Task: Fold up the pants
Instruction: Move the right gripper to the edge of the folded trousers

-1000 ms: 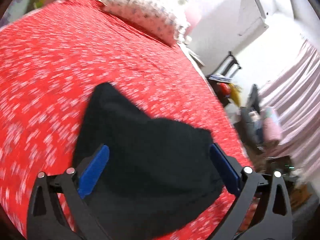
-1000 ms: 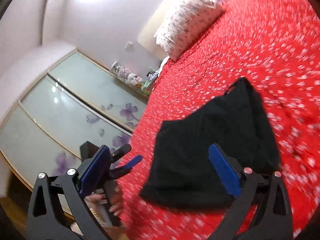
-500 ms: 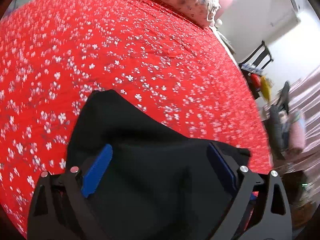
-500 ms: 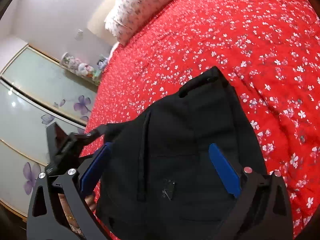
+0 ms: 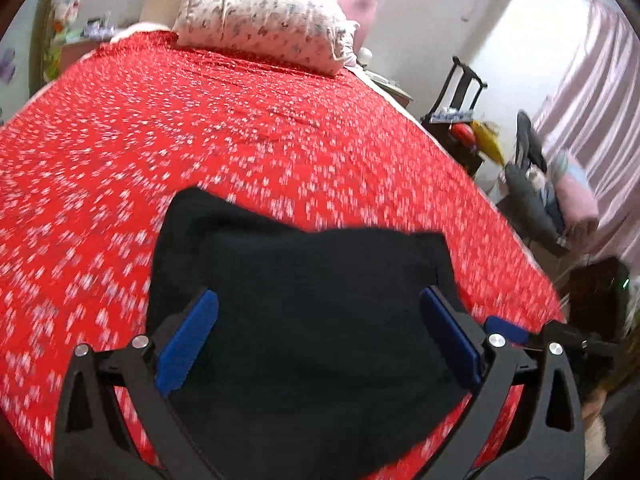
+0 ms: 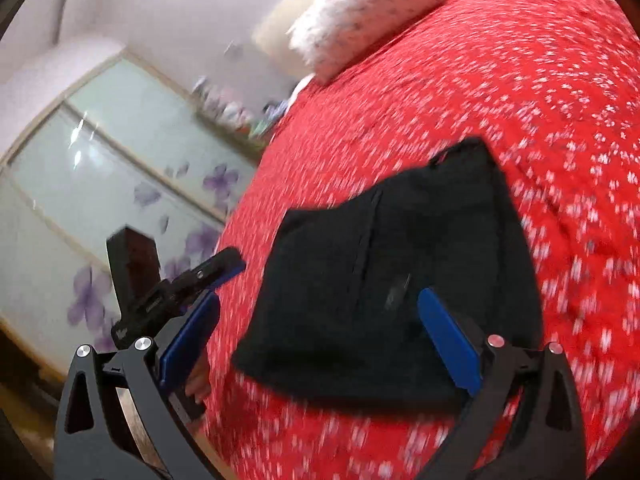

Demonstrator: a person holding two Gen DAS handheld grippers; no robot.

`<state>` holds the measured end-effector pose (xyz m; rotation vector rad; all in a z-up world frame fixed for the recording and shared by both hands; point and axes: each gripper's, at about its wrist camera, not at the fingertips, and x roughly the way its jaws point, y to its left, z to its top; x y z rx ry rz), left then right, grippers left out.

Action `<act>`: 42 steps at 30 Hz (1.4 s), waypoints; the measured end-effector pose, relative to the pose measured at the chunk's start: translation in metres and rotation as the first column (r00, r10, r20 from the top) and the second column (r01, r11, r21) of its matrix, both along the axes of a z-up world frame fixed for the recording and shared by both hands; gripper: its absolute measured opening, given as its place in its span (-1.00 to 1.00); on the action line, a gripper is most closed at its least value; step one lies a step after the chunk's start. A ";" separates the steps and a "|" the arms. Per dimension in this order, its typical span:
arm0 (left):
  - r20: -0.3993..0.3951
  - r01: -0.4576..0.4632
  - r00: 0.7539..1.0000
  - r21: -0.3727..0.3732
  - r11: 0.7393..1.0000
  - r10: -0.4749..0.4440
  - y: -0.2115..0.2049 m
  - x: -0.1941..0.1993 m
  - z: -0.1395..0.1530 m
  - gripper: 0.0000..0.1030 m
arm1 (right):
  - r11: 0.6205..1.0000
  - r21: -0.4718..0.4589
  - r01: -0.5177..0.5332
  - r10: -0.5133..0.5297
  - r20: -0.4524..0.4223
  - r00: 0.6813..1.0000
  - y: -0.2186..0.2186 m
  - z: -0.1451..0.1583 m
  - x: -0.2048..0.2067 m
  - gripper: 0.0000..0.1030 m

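Black pants lying in a compact folded bundle on the red floral bedspread, right at the near edge of the bed. Left gripper hanging above the bundle, blue pads spread wide, nothing clamped. Right gripper likewise spread apart and empty, looking across the same bundle from the other side, with the left one visible off to its own left. Judging by the shape: folding mostly done, both grippers clear of the cloth, maybe one last fold or a tidy-up left. Next move likely calling for a pinch on one edge and a carry across to the opposite edge, keeping the layers from sliding. Long axis hard to call, bundle nearly square; roughly across the left gripper's view, one corner poking ahead toward the floral pillow. Heavy blur, so fine creases unreadable
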<state>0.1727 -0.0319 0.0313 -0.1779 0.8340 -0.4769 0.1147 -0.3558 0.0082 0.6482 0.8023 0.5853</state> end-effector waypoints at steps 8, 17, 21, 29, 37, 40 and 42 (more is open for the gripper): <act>-0.054 0.001 0.998 0.205 0.979 0.010 -0.022 -0.028 -0.058 0.96 | 0.995 -0.101 -0.002 0.000 -0.022 1.000 0.018 -0.028 -0.020 0.97; 0.004 -0.034 0.999 0.251 0.968 0.034 -0.024 -0.037 -0.064 0.97 | 1.000 0.015 0.016 -0.016 0.028 0.999 0.004 -0.038 -0.034 0.97; 0.020 -0.036 0.999 0.247 0.968 0.032 -0.024 -0.037 -0.065 0.97 | 0.999 -0.034 -0.001 0.002 0.043 0.999 0.009 -0.033 -0.036 0.97; 0.086 -0.046 0.996 0.177 0.983 0.032 -0.011 -0.054 -0.061 0.97 | 0.994 -0.024 0.109 -0.109 0.027 0.994 -0.039 0.007 -0.003 0.97; 0.089 -0.057 0.995 0.159 0.986 0.044 -0.010 -0.053 -0.063 0.97 | 0.982 -0.110 0.155 -0.172 -0.162 0.972 -0.061 -0.024 0.045 0.79; 0.082 -0.056 0.996 0.135 0.989 0.045 -0.006 -0.052 -0.064 0.97 | 0.976 -0.151 0.157 -0.187 -0.207 0.960 -0.053 -0.040 0.051 0.74; 0.080 -0.056 0.996 0.128 0.990 0.046 -0.005 -0.052 -0.064 0.97 | 0.979 -0.154 0.137 -0.169 -0.219 0.961 -0.048 -0.047 0.051 0.53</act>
